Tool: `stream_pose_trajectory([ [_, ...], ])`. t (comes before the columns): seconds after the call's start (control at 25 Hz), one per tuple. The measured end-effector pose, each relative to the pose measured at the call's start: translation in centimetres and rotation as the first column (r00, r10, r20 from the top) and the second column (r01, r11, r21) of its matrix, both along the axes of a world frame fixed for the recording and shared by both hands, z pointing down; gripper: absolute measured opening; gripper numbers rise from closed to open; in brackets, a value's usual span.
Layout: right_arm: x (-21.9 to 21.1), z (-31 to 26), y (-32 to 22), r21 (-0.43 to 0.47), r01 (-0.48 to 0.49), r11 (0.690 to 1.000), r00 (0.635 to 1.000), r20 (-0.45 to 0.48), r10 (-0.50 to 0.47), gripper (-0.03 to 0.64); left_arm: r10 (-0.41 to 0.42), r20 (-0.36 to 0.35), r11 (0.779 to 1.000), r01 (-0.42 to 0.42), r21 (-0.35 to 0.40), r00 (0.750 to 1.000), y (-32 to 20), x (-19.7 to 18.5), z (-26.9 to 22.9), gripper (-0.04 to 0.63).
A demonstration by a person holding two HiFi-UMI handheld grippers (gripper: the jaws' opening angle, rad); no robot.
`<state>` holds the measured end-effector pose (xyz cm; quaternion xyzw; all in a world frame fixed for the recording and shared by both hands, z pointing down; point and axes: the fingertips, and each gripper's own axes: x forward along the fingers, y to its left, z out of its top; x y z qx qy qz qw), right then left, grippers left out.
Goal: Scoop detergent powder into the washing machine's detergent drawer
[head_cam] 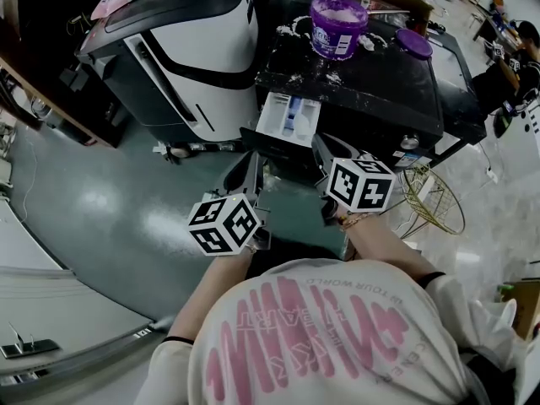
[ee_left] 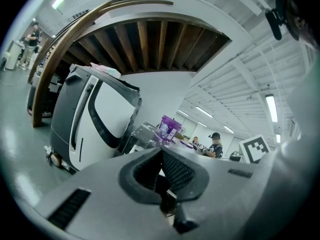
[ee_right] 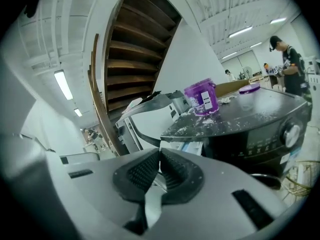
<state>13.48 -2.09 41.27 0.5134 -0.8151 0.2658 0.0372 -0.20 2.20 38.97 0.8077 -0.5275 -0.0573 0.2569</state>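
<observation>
Left gripper point(ee_left: 161, 151) and right gripper point(ee_right: 159, 153), both closed and empty, hover side by side. At twelve o'clock the white detergent drawer point(head_cam: 288, 118) stands open. Beyond it a purple detergent tub point(head_cam: 337, 25) sits on the powder-dusted black washing machine point(head_cam: 380, 91). Glossy grey floor point(head_cam: 110, 201) lies at nine o'clock.

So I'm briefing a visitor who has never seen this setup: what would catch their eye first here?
The open purple detergent tub on the black washing machine, white powder spilled around it. Below, the white detergent drawer stands pulled out. Nearest, the left gripper and right gripper hover before it, fingers shut, empty.
</observation>
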Motion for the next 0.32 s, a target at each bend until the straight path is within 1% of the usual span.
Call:
stream_pose_trajectory([
  [0.32, 0.2, 0.6, 2.0, -0.001, 0.028, 1.0, 0.999, -0.034, -0.028, 0.003, 0.004, -0.003, 1.0, -0.004, -0.011, 1.0, 1.8, 0.8, 0.6, 0.002],
])
